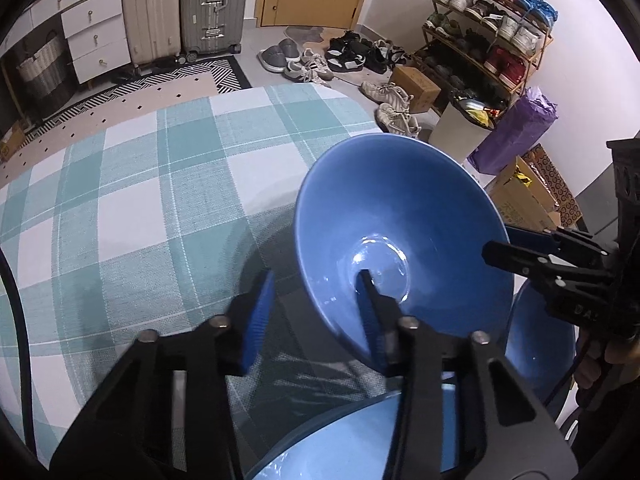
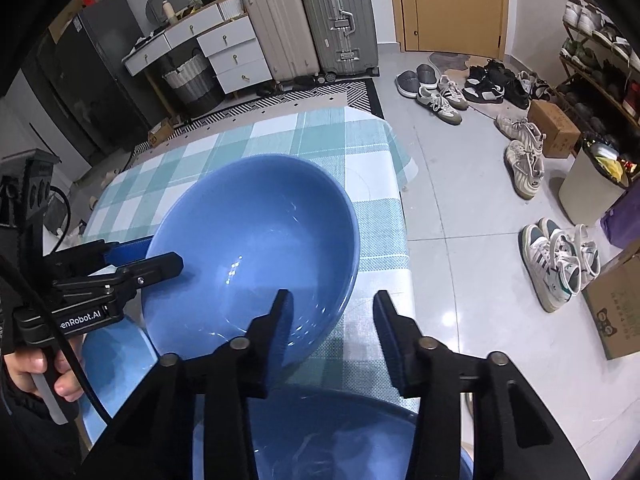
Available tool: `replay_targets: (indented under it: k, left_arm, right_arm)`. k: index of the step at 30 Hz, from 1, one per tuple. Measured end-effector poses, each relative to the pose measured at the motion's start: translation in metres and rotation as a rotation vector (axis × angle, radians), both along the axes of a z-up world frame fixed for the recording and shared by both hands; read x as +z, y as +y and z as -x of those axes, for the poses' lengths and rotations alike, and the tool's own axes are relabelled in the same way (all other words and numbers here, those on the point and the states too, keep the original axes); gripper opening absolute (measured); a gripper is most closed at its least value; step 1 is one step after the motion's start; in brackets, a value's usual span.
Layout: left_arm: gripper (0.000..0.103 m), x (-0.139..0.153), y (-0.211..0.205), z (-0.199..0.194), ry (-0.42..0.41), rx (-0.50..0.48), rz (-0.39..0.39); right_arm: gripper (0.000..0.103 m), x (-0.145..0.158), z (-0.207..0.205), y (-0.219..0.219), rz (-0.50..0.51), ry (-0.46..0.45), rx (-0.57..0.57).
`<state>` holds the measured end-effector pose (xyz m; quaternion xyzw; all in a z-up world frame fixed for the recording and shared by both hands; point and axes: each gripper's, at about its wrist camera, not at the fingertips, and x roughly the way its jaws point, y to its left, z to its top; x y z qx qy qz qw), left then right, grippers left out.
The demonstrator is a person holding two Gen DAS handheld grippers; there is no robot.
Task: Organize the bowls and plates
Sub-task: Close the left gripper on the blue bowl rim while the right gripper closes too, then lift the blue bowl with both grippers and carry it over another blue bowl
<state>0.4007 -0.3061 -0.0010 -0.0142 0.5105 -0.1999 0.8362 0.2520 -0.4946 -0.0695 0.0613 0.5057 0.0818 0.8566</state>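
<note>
On checked tablecloth (image 1: 120, 200), near edge, blue bowl (image 1: 400, 208) sits by pale-blue plate (image 1: 352, 440); L gripper (image 1: 314, 316) & R gripper (image 2: 332, 326) both spread astride rim, unclamped; prob. pre-grasp for stacking, next req. closing on rim.

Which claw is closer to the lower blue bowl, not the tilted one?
Right. The right claw hangs just above the lower bowl. The left claw is off to that bowl's side, straddling the opposite rim of the tilted bowl.

Bare checked tablecloth (image 1: 120, 200) leftward; blue bowl (image 1: 400, 216) blocking right.
</note>
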Motion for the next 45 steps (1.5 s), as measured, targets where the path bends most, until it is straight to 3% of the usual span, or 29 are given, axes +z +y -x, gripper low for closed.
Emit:
replay_targets:
  k: [3, 7, 28, 45]
  left_arm:
    - [0.019, -0.001, -0.001, 0.001, -0.001, -0.012, 0.003]
    - [0.015, -0.001, -0.002, 0.003, -0.017, -0.019, -0.005]
    - [0.014, 0.024, -0.001, 0.018, -0.103, -0.026, -0.010]
    - [0.014, 0.085, 0.007, 0.058, -0.188, -0.015, 0.014]
  right_arm:
    - [0.024, -0.001, 0.001, 0.001, 0.016, 0.003, 0.003]
    - [0.019, -0.002, 0.002, 0.006, 0.030, -0.003, 0.013]
    - [0.019, 0.014, 0.011, 0.014, 0.073, -0.039, -0.007]
    - [0.019, 0.063, 0.041, 0.024, 0.101, -0.117, -0.011]
